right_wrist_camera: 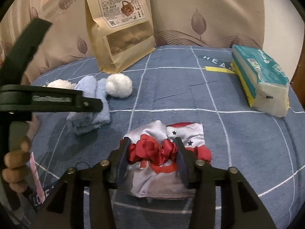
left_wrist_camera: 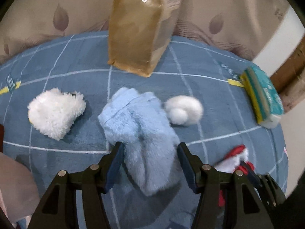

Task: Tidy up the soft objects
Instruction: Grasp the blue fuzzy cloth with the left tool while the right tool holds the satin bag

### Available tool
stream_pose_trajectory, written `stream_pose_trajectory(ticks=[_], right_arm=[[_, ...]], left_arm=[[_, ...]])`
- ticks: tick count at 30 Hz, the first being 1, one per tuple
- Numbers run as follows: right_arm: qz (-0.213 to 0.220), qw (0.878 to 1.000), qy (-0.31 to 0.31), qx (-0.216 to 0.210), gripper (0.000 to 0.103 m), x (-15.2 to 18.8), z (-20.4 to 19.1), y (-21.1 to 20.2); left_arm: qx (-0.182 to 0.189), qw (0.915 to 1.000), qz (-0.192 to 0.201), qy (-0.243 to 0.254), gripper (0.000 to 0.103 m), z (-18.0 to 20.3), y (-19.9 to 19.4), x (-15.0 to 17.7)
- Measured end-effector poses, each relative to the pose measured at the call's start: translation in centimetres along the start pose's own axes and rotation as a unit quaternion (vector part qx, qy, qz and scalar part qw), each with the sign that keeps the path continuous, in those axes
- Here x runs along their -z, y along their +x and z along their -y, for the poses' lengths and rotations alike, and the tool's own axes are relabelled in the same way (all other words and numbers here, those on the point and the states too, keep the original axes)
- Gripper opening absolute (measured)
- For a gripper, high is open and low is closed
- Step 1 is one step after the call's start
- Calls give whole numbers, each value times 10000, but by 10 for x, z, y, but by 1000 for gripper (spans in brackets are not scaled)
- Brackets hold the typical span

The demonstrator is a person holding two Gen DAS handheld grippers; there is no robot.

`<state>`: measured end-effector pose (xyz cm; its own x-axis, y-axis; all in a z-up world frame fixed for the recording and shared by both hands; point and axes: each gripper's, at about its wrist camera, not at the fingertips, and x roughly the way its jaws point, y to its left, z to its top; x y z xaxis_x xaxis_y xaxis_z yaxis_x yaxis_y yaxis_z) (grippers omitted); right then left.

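Observation:
A fluffy light-blue cloth [left_wrist_camera: 141, 133] lies on the blue checked blanket [left_wrist_camera: 76, 72]. My left gripper [left_wrist_camera: 150, 147] is open, its jaws on either side of the cloth's near end. A white fluffy piece [left_wrist_camera: 56, 112] lies to the left, and a white cotton ball [left_wrist_camera: 184, 109] to the right. In the right wrist view, my right gripper [right_wrist_camera: 152, 143] has its jaws around a red satin scrunchie [right_wrist_camera: 152, 151] that sits on a white and red satin cloth [right_wrist_camera: 167, 164]. The blue cloth [right_wrist_camera: 91, 105] and the cotton ball [right_wrist_camera: 119, 85] lie further left.
A tan paper snack bag [right_wrist_camera: 120, 26] stands at the back against a leaf-patterned wall. A teal and yellow tissue pack [right_wrist_camera: 261, 80] lies at the right edge of the blanket. The left gripper's body [right_wrist_camera: 47, 99] and the hand holding it fill the left side.

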<state>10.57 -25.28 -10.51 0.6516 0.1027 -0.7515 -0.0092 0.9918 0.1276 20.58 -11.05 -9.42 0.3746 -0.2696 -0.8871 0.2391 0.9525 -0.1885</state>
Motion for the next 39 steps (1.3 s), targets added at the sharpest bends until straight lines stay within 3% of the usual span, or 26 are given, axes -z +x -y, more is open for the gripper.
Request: stream_pose_trajectory(ticks=[4, 5, 6, 9, 28, 39], right_arm=[[-14, 10000, -45, 30, 46, 0, -1, 1], [-16, 10000, -44, 30, 46, 0, -1, 1], [-14, 10000, -42, 29, 46, 0, -2, 1], [-18, 10000, -53, 41, 46, 0, -2, 1], [-38, 9999, -103, 102, 48, 0, -2, 3], [-41, 9998, -124, 127, 48, 1, -2, 3]], left_arm=[[-100, 9999, 71, -76, 60, -5, 10, 2], [-100, 9999, 91, -41, 42, -4, 9, 2], [-108, 9999, 94, 17, 34, -3, 9, 3], [-54, 9998, 86, 178, 27, -3, 6, 7], [-75, 9970, 328, 698, 25, 7, -53, 37], [17, 9941, 563, 926, 25, 0, -111, 66]])
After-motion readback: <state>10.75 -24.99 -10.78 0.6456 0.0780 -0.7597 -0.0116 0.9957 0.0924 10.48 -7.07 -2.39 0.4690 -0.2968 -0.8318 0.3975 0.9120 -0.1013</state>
